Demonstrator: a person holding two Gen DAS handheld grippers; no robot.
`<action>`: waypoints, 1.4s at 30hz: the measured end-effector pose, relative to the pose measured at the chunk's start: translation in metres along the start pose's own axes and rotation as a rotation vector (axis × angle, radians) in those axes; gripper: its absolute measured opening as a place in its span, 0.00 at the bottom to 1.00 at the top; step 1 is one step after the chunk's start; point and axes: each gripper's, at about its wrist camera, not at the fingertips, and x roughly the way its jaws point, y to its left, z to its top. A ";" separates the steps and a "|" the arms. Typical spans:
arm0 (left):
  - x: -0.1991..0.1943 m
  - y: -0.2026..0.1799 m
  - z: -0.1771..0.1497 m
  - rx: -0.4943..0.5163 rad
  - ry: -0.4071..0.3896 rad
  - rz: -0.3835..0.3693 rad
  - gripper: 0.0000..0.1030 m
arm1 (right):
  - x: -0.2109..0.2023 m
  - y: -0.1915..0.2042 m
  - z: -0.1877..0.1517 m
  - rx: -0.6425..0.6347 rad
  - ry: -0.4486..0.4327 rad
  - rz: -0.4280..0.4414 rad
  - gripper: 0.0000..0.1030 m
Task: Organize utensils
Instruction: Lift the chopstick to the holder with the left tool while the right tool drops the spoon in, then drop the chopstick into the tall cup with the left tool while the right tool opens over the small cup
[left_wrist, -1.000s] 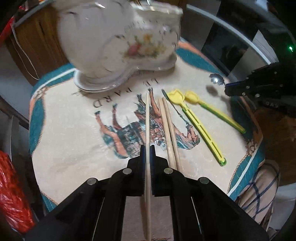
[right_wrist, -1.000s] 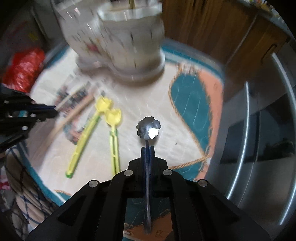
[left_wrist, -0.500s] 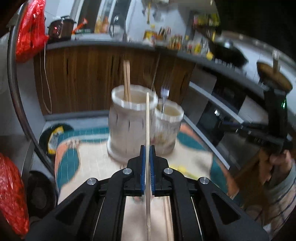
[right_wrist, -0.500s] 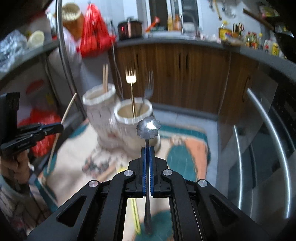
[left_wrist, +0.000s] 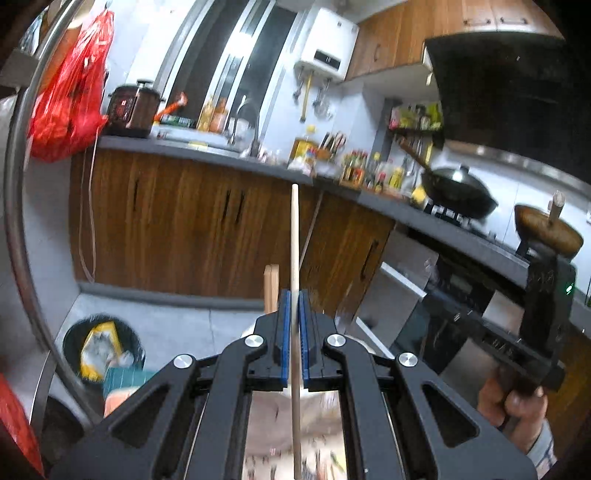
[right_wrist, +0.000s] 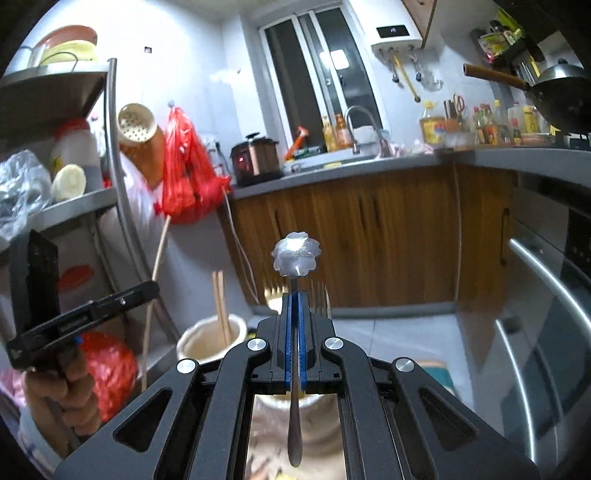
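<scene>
My left gripper (left_wrist: 294, 295) is shut on a long wooden chopstick (left_wrist: 294, 236) and holds it upright, high above the table. Two chopsticks (left_wrist: 271, 288) poke up from the white ceramic holder just below it. My right gripper (right_wrist: 294, 295) is shut on a metal spoon with a flower-shaped bowl (right_wrist: 296, 253), held upright above the holder's front cup. In the right wrist view the white holder (right_wrist: 210, 341) stands at lower left with two chopsticks (right_wrist: 220, 304) in it, and fork tines (right_wrist: 321, 299) show behind my fingers. The left gripper (right_wrist: 147, 291) with its chopstick (right_wrist: 157, 269) shows there too.
A kitchen counter with wooden cabinets (left_wrist: 177, 221) runs across the back. A wok (left_wrist: 458, 192) sits on the stove at right. A red bag (left_wrist: 62, 107) hangs at left by a metal rack (right_wrist: 55, 81). A bin (left_wrist: 99, 350) stands on the floor.
Both grippers have risen and tilted up from the table, carrying the chopstick and the spoon. The views now look over the holder toward the kitchen instead of down at the cloth.
</scene>
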 end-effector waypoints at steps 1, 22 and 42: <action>0.002 0.000 0.005 -0.005 -0.026 -0.005 0.04 | 0.001 0.002 0.002 -0.004 -0.008 0.000 0.04; 0.046 0.001 -0.016 -0.013 -0.167 0.079 0.04 | 0.048 0.015 -0.010 -0.083 -0.051 -0.067 0.04; 0.053 0.001 -0.045 0.082 -0.002 0.274 0.04 | 0.072 0.004 -0.035 -0.093 0.130 -0.121 0.04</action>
